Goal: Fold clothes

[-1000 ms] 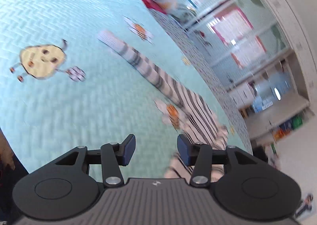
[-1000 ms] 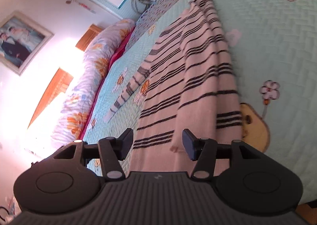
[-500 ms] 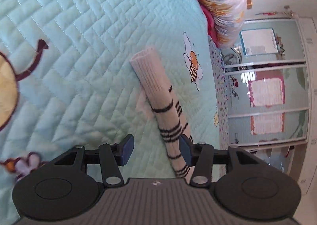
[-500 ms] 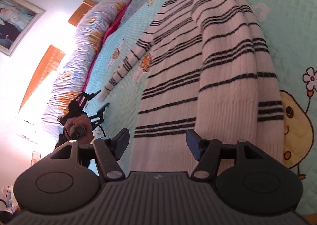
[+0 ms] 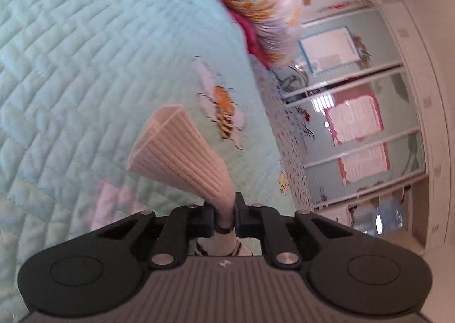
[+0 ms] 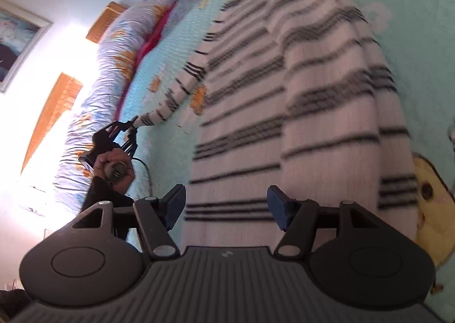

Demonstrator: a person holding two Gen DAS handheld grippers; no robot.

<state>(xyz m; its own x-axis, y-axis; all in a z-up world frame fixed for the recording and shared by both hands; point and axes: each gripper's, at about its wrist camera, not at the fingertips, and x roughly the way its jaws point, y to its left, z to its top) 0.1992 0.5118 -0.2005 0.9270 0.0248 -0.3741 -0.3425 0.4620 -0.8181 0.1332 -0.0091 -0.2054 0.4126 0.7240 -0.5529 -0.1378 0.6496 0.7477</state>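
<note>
A cream sweater with black stripes (image 6: 298, 112) lies spread on the pale green quilt (image 6: 421, 4). Its long sleeve (image 6: 173, 98) stretches out to the left. In the left wrist view my left gripper (image 5: 224, 216) is shut on that sleeve just behind its ribbed cuff (image 5: 176, 152), which fans out past the fingers. The right wrist view shows the left gripper (image 6: 133, 123) in a hand, lifting the sleeve end. My right gripper (image 6: 226, 205) is open above the sweater's hem, with nothing between its fingers.
A floral bolster pillow (image 6: 113, 78) and a pink edge run along the bed's far side. Glass wardrobe doors (image 5: 358, 129) stand beyond the bed. The quilt (image 5: 71, 67) has bee and flower prints. A framed picture (image 6: 17, 38) hangs on the wall.
My left gripper moved up to the sleeve's cuff and shut on it, lifting it slightly off the quilt. The right gripper stayed open and came closer over the hem.
</note>
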